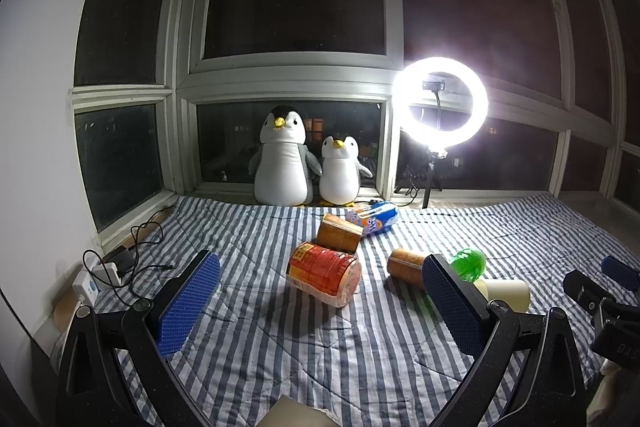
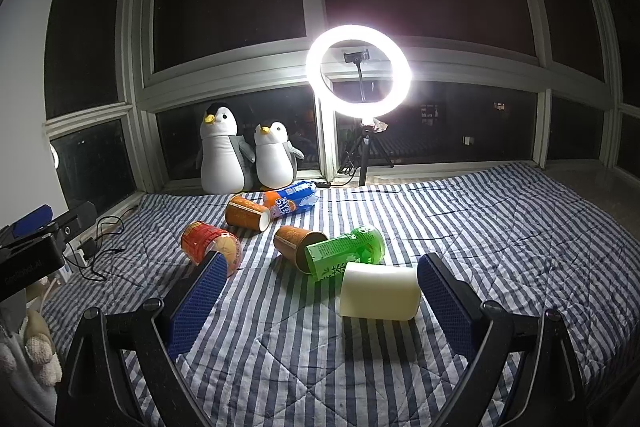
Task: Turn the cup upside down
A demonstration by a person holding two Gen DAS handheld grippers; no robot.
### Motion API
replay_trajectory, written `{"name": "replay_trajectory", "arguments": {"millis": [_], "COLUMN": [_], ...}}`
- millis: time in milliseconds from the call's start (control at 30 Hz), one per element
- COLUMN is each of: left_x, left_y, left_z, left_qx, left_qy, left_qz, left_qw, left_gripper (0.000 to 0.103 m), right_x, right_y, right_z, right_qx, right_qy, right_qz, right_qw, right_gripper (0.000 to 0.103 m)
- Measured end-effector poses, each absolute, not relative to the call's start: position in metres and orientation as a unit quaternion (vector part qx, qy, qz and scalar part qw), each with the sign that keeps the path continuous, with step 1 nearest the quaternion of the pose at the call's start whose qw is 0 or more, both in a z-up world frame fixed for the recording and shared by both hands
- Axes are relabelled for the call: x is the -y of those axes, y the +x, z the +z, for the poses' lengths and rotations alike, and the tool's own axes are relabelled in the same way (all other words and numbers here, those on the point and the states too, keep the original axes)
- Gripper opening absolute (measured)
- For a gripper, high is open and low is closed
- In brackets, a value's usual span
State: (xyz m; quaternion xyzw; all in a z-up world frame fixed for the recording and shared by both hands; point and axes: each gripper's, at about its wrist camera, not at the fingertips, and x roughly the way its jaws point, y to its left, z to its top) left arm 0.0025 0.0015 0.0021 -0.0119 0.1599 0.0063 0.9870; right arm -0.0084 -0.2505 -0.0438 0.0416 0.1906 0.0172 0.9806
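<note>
So everything is lying on a blue-and-white striped quilt (image 2: 480, 227) spread out under a big dark window. The plain cream-white paper cup (image 2: 379, 291) is on its side near the front, closest to the right tool (image 2: 322, 281), roughly between its two blue-padded fingers but nearer the right one, not touching either as far as I can see. That tool's fingers are spread wide apart with nothing held. In the left wrist view the same cup (image 1: 508, 294) peeks out just behind the right finger of the left tool (image 1: 320, 285), which is also spread wide and empty, sitting above the bare quilt (image 1: 280, 347).

Other stuff scattered around, all tipped over: a green paper cup with white print (image 2: 346, 253) right behind the cream one and seemingly touching it, a brown paper cup (image 2: 298, 243) up against the green one, a second brown paper cup (image 2: 247, 213) further back, a red-and-orange instant noodle tub (image 2: 210, 241) off to the left, and a blue-and-orange snack packet (image 2: 290, 201) near the back.

At the window sill there's a big plush penguin (image 2: 222, 151) beside a smaller plush penguin (image 2: 276, 157), and a lit ring light on a tripod (image 2: 359, 71) to their right. A white power strip with black cables (image 1: 102, 273) sits at the left edge of the quilt.
</note>
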Motion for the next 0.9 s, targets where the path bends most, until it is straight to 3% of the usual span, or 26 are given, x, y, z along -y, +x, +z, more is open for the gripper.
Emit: {"name": "replay_trajectory", "arguments": {"millis": [500, 900], "left_x": [-0.005, -0.013], "left_y": [0.014, 0.085], "left_z": [-0.005, -0.027], "left_qx": [-0.18, -0.279], "left_qy": [-0.015, -0.021], "left_qz": [-0.002, -0.036], "left_qw": [0.984, 0.959], "left_gripper": [0.103, 0.103], "right_x": [0.255, 0.266], "right_y": [-0.007, 0.001], "right_z": [-0.047, -0.057], "right_qx": [-0.195, -0.209], "right_qy": [0.044, 0.056], "right_qz": [0.014, 0.01], "right_qw": [0.98, 0.976], "right_gripper": [0.094, 0.094]}}
